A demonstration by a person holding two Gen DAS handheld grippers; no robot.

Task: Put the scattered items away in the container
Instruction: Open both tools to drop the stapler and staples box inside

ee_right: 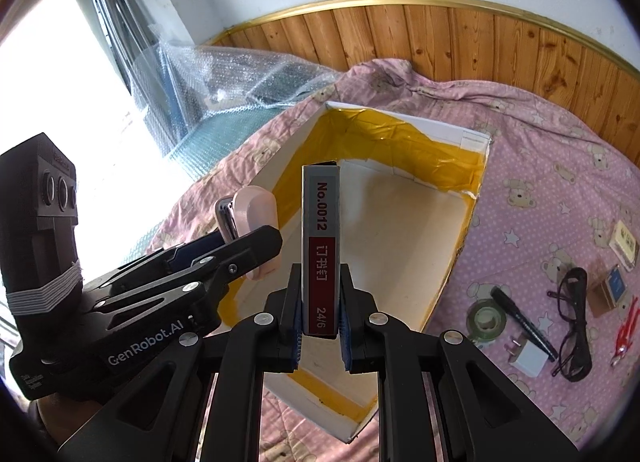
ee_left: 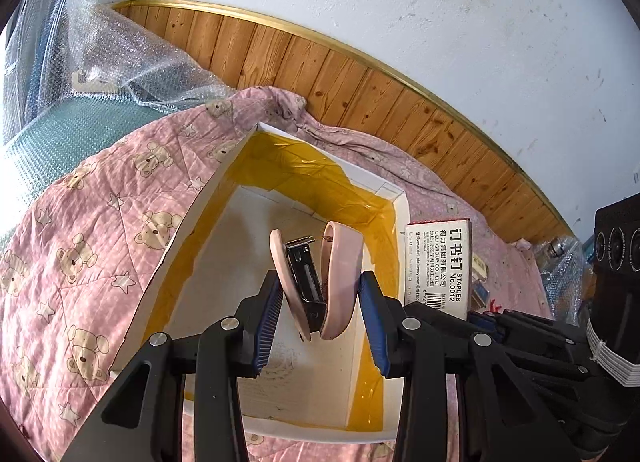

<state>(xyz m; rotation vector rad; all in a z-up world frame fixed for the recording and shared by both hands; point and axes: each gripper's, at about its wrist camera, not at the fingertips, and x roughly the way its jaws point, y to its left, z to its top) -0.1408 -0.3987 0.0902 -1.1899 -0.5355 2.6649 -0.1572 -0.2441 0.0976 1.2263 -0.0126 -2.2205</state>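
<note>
Left wrist: jaws grip pink stapler; right's clamp staple box.

the left wrist view looks forward and down along its fingers, close over the open white box on the pink quilt, facing the wood-panelled wall. the right wrist view sits just beside it, facing the same wall from a little higher and, it seems, further back. both share the box, the quilt, the wall and the bubble wrap. each view catches the other gripper at its edge.
</note>
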